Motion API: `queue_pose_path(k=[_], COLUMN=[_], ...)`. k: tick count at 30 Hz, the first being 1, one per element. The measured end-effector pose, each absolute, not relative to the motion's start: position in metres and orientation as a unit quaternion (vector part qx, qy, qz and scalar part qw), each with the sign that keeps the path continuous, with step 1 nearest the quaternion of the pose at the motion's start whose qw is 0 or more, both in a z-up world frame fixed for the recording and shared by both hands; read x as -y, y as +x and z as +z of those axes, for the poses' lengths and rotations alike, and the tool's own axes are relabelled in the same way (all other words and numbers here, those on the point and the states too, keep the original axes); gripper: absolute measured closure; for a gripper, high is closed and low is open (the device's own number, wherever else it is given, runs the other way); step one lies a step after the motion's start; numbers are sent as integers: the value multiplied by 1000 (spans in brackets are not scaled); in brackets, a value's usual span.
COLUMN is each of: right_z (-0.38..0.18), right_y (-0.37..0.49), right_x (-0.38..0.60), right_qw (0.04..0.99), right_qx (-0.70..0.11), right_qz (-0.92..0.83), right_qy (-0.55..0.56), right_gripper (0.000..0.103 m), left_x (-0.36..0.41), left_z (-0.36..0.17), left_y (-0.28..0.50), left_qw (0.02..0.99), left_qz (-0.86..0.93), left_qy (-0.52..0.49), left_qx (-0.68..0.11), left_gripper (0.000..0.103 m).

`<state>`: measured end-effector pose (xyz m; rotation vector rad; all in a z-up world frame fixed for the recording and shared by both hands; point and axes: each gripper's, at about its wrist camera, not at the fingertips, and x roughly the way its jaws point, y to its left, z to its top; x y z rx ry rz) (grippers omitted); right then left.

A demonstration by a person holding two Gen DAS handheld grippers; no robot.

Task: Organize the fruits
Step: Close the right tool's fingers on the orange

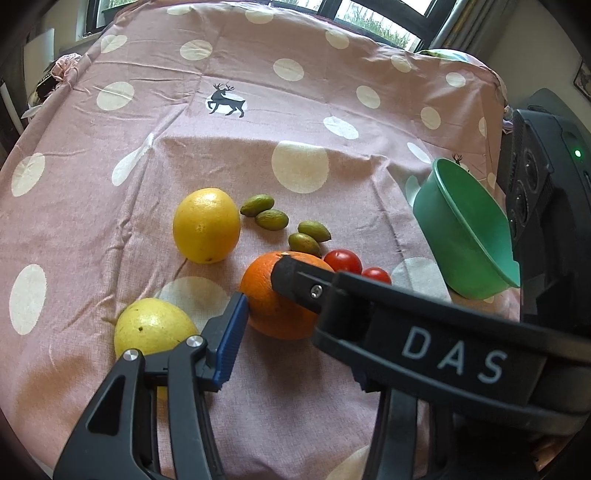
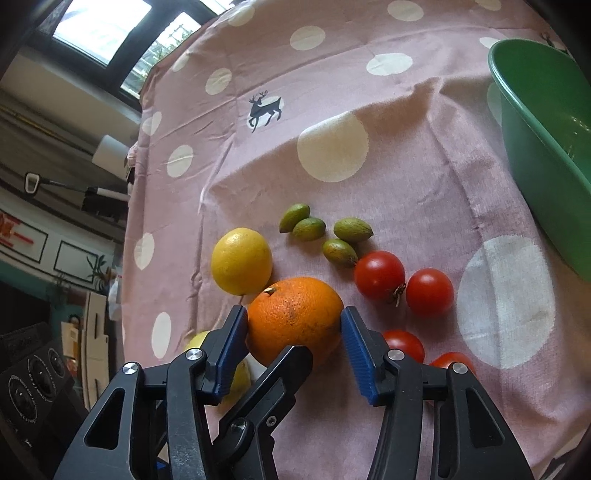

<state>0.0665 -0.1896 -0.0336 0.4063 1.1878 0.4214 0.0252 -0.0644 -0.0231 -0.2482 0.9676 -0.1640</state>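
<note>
Round orange citrus fruit (image 2: 294,318) sitting right between the right gripper (image 2: 293,345) blue pads. Pads touching both sides, so gripping it. Left gripper (image 1: 258,317) hard to call.

Both views are wrist fisheyes, close to the work, looking steeply down along their own fingers onto the pink dotted cloth (image 1: 295,110). Left wrist view: sits low over the near edge, faces across the cloth toward the windows (image 1: 369,18) at the far side; the other gripper body crosses its lower right foreground. Right wrist view: slightly nearer, aimed at the same patch but rolled, so the windows (image 2: 103,33) fall upper left and room clutter shows down the left edge. Shared ground: the orange (image 1: 273,306) (image 2: 295,317) near centre, the deer print (image 1: 225,99) (image 2: 264,109), green bowl (image 1: 465,229) (image 2: 546,147) at right.
</note>
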Motion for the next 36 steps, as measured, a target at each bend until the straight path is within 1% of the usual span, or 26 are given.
queue_pose_path(k=[3,9,19,36], right_z=[-34,-39,-47,-47], right_y=[66,69,78,76], right_x=[189,188,192,193], right_qw=[788,782,764,763], right_qx=[-553,-561,-572,-565], right_qz=[194,192,206,221], right_qy=[186,193,216,224], right_gripper=[47,46,42,43], left_x=[61,62,64,65], left_z=[-28,-31,-30,-26], left_y=[29,32,36,32], left_qw=[868,865,873,880], left_qz=[-79,-82,-82,-80], left_qy=[-129,-133,-116,-107], left_qx=[-473,-477,-467,-455], left_gripper=[49,45,47,48])
